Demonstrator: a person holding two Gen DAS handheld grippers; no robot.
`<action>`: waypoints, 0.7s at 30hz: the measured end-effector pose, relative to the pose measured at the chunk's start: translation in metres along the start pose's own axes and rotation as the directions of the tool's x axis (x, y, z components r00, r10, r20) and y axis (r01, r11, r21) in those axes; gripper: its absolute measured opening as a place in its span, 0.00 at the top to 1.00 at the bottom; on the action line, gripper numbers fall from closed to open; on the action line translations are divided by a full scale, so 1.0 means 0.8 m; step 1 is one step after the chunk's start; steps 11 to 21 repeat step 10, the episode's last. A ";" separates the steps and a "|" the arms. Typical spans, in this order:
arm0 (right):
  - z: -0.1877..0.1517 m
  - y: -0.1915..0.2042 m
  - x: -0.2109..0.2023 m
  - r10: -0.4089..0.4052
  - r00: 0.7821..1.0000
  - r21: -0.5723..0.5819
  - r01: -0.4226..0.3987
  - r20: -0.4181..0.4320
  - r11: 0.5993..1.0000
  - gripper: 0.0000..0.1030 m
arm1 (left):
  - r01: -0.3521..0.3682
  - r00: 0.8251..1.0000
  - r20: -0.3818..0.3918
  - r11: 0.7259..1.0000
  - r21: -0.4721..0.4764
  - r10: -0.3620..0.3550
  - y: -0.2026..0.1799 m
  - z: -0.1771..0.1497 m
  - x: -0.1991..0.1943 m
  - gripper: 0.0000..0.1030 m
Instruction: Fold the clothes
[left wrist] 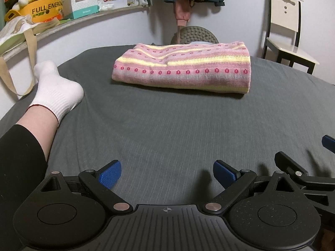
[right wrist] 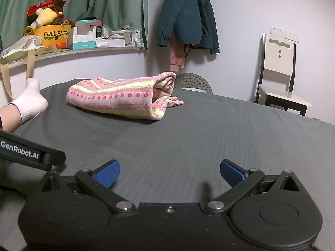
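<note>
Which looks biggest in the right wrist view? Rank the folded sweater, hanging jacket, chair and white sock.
1. folded sweater and hanging jacket: alike in apparent size, and the jacket hangs farther off, so unranked.
2. chair.
3. white sock.

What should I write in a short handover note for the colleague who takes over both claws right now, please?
Left claw: open, empty, low over the grey bed sheet.
Right claw: open, empty, beside the left one.
The pink striped sweater lies folded into a bundle at the far side of the bed, apart from both claws.
Done: main folds.
Left: a loose end sticks out at its right side; perhaps tuck it in.
</note>
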State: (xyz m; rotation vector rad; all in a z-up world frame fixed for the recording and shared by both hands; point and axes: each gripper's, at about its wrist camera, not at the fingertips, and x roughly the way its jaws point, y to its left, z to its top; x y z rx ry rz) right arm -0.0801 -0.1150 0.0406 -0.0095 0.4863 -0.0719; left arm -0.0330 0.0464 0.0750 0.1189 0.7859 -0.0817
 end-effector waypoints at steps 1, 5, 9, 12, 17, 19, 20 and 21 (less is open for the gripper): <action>0.000 0.000 0.000 0.000 1.000 0.000 0.000 -0.001 1.000 0.00 | 0.000 1.000 0.000 1.000 0.000 0.000 0.000 0.000 0.000 0.08; 0.000 0.000 0.000 0.000 1.000 0.001 0.000 -0.003 1.000 0.00 | 0.000 1.000 0.000 1.000 -0.008 0.000 0.001 0.000 0.000 0.08; 0.000 0.000 0.000 0.000 1.000 -0.002 0.000 -0.005 1.000 0.00 | -0.001 1.000 -0.005 1.000 -0.015 0.001 0.002 -0.001 0.001 0.08; 0.000 0.000 0.000 0.001 1.000 -0.002 -0.001 -0.005 1.000 0.00 | -0.002 1.000 -0.006 1.000 -0.016 0.002 0.002 -0.001 0.002 0.08; 0.000 0.000 0.000 0.001 1.000 -0.002 -0.001 -0.005 1.000 0.00 | -0.002 1.000 -0.006 1.000 -0.016 0.002 0.002 -0.001 0.002 0.08; 0.000 0.000 0.000 0.001 1.000 -0.002 -0.001 -0.005 1.000 0.00 | -0.002 1.000 -0.006 1.000 -0.016 0.002 0.002 -0.001 0.002 0.08; 0.000 0.000 0.000 0.001 1.000 -0.002 -0.001 -0.005 1.000 0.00 | -0.002 1.000 -0.006 1.000 -0.016 0.002 0.002 -0.001 0.002 0.08; 0.000 0.000 0.000 0.001 1.000 -0.002 -0.001 -0.005 1.000 0.00 | -0.002 1.000 -0.006 1.000 -0.016 0.002 0.002 -0.001 0.002 0.08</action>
